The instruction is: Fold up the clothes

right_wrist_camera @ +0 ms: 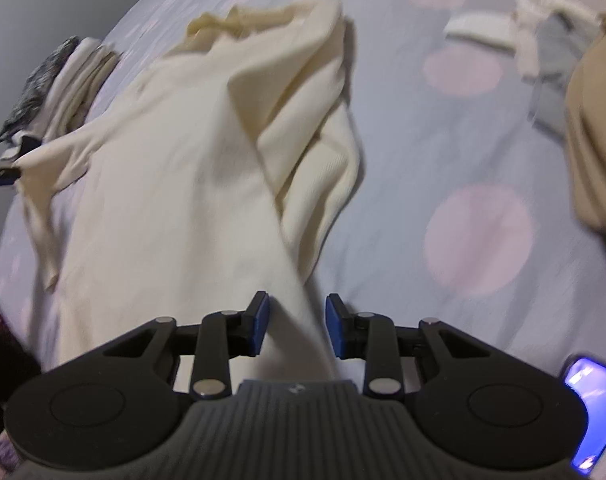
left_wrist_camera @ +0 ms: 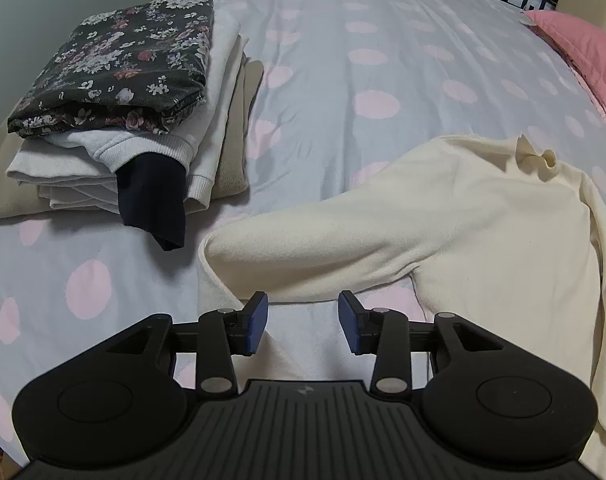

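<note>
A neat stack of folded garments (left_wrist_camera: 115,112) lies on the grey pink-spotted bed (left_wrist_camera: 363,40) just left of the cream long-sleeved knit top (left_wrist_camera: 483,220), which sprawls unfolded, both the left gripper (left_wrist_camera: 303,322) and right gripper (right_wrist_camera: 297,324) jaws wide over its cloth, gripping nothing.

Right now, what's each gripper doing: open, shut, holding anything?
Left gripper: open, above the cream top's sleeve, holding nothing.
Right gripper: open, cream top's fabric between its fingers, not clamped.
</note>
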### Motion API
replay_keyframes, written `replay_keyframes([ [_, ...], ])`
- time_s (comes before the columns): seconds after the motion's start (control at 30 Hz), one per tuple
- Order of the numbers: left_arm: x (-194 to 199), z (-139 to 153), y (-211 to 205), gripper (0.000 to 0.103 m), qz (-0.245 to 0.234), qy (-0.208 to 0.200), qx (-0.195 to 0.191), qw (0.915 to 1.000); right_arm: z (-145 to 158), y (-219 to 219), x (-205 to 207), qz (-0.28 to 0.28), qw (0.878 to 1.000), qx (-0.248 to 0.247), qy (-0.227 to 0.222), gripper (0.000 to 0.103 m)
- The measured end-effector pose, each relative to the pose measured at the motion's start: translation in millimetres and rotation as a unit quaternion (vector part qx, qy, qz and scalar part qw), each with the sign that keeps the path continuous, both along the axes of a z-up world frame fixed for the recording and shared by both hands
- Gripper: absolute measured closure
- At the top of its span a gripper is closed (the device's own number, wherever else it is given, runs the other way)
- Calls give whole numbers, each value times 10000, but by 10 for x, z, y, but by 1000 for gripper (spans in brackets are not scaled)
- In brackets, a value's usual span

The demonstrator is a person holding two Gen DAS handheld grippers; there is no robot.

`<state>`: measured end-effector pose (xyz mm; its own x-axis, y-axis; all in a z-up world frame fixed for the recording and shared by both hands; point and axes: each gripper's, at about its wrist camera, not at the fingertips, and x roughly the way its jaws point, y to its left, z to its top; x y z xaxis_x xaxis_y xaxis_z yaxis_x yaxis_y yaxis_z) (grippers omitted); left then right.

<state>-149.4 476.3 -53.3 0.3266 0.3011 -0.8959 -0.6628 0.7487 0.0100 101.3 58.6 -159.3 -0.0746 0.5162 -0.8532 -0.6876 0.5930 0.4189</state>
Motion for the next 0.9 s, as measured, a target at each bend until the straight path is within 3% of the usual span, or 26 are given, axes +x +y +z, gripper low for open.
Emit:
replay_keyframes([
  [0.03,-2,6,-2,66,3,-12,-2,10000,53,-22,11,-17,10000,-13,-43,91],
  [0.07,-4,11,-3,66,5,-21,1,10000,122,-42,27,-44,9999,-34,-128,94],
  [0.5,62,70,-69,65,-171,-134,28,9998,1050,-323,270,-450,9906,-323,-1251,95],
  [0.8,49,51,-40,64,-133,-65,65,9999,1956,-517,939,-1266,9644,-456,-2275,95],
  [0.9,20,27,-12,63,-76,-1,90,9999,2110,-581,1233,-1608,9542,-686,-2429,95],
])
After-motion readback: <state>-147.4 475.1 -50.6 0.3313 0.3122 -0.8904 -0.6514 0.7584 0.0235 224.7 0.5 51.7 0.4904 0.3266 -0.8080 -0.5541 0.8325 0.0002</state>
